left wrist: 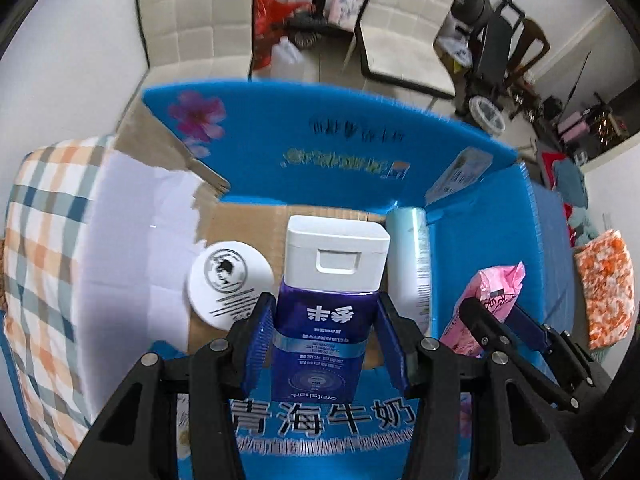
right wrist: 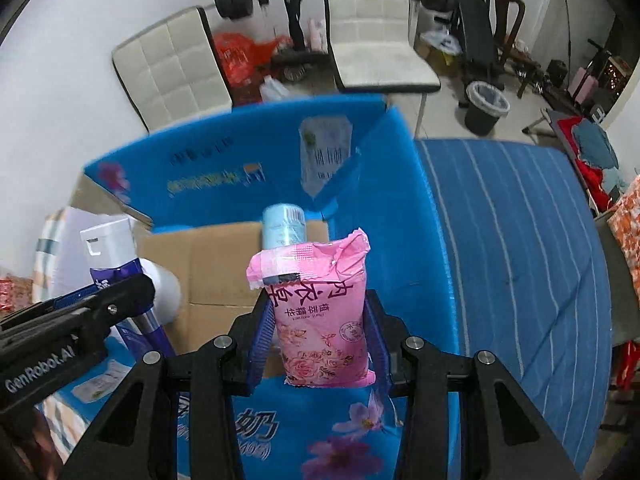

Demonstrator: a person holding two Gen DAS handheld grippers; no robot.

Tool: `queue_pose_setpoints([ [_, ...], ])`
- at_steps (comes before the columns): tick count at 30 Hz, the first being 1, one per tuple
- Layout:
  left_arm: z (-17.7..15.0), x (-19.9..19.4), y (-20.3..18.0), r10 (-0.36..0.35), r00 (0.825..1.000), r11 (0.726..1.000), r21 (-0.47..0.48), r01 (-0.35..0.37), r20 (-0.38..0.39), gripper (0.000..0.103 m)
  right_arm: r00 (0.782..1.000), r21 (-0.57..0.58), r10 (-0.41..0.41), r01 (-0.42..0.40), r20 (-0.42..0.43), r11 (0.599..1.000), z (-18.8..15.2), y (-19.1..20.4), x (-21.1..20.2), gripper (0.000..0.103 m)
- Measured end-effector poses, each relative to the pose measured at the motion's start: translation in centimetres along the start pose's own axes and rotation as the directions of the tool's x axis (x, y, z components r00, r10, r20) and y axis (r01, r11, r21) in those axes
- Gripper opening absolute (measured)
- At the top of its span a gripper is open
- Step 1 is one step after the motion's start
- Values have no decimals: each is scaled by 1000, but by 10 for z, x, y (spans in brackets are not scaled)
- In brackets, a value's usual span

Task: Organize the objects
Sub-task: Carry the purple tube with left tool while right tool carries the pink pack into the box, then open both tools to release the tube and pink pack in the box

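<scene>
Across the middle of both views stands a blue cardboard box (left wrist: 352, 148) with its flaps raised and a brown floor; its far flap runs from nine to three o'clock in the left wrist view. At nine o'clock of that view, just beside the box, lies a checked cloth (left wrist: 44, 264). At three o'clock of the right wrist view, a blue striped cloth (right wrist: 516, 248) lies against the box wall.

Inside the box, toward one o'clock from the left gripper (left wrist: 326, 332), a pale blue tube (left wrist: 412, 256) stands against the right wall. At ten o'clock from that gripper rests a white round jar (left wrist: 228, 284) with a portrait on its lid.

The left gripper is clamped on a purple bottle (left wrist: 320, 320) with a white flip cap, held upright over the box floor. The right gripper (right wrist: 320, 332) is clamped on a pink soap packet (right wrist: 320, 312), held upright above the box's near edge, with the tube directly behind it at twelve o'clock.
</scene>
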State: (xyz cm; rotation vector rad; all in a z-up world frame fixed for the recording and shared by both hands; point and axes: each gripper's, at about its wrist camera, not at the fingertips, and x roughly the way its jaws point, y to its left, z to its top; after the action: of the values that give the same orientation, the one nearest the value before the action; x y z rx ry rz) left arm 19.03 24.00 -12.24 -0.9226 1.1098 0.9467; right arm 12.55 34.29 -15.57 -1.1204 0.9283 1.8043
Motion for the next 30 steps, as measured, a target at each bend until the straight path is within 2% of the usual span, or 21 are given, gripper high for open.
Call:
queue_pose_setpoints([
  [5,3,23,-4,35,999,999,26,-34,-41,47,999,-57,-9,6,-50,998,-2,7,19,45],
  [16,15,44,-2,31,995,999,36,-27,-99,48,988,-143,-36,14,-148,990,7,10,49,45],
  [20,14,56,-2,36,988,999,37,-31,-152,48,982,-168,-42,10,-187,986,10,12,58,45],
  [25,6,56,5,30,989,999,21,-27,-144,48,976,-195,-22,-21,-217,981,11,13,66,46],
  [28,0,55,6,13,990,1000,11,-11,-139,51,974,-214,-10,-40,-226,976,12,14,67,52],
  [30,-6,50,7,-4,991,1000,-3,3,-137,58,972,-221,17,-70,-234,973,12,15,64,63],
])
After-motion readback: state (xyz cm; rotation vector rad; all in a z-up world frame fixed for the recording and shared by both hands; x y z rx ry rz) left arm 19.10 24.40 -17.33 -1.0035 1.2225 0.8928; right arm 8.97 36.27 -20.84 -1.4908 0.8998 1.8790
